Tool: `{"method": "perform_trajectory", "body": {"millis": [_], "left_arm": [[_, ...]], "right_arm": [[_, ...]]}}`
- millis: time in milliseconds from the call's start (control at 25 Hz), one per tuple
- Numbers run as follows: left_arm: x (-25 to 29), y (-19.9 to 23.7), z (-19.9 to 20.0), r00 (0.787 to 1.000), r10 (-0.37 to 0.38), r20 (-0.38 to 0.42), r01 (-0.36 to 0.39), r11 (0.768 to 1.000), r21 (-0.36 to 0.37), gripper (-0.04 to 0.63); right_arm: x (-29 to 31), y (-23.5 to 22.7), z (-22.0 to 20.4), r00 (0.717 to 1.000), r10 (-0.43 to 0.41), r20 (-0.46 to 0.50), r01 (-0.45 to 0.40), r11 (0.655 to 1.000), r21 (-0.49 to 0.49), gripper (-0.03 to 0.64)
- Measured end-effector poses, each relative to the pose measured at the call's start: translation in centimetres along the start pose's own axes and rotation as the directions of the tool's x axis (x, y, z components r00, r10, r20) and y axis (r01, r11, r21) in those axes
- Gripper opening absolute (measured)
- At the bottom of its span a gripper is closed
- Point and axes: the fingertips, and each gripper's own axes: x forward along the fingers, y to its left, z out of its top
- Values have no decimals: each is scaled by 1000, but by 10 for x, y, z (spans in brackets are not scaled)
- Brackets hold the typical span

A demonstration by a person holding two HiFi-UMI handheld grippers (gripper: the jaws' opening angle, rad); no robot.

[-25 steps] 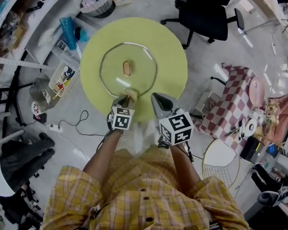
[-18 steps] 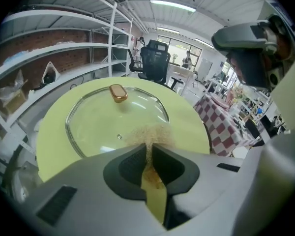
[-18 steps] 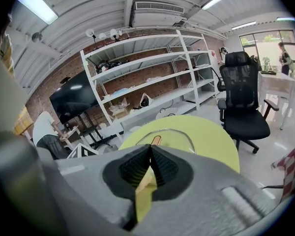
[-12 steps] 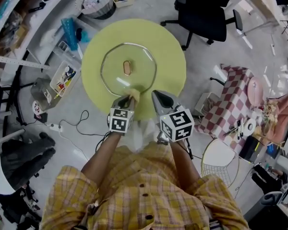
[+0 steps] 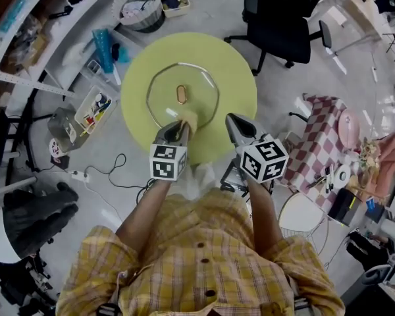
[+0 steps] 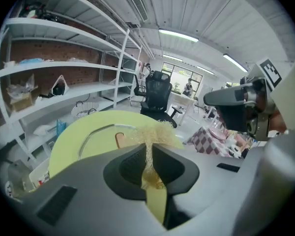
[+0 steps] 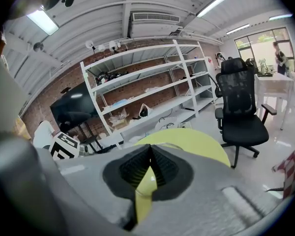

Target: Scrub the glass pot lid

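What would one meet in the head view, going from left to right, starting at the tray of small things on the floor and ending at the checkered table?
tray of small things → glass pot lid → right claw → checkered table

Head looks down — gripper views share table (image 5: 234, 87).

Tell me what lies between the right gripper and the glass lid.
Nothing but bare green table separates right gripper from glass lid, per the head view.
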Motion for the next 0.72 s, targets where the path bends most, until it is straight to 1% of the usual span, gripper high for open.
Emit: {"method": "perform_trajectory", "body": {"millis": [120,280,440,600,720], "left_arm": [[-15,-7,22,999,0,48,0,1000,8,41],[-32,-15,44,994,5,106,-7,1000,21,41],[-48,-24,59,989,11,148,-14,1000,19,41],[-62,-25,81,980,16,198,-23,999,31,41],[-71,-27,95,975,17,223,-26,999,35,41]], "right_arm": [[-10,1,13,999,-11,46,10,1000,20,-2],[-15,12,24,996,1,93,-3,1000,24,-2],[-23,23,34,989,-5,144,5,1000,-3,-2],[-23,37,46,986,9,169,-1,999,-47,-2],[-25,43,54,982,3,188,11,998,-69,-2]]}}
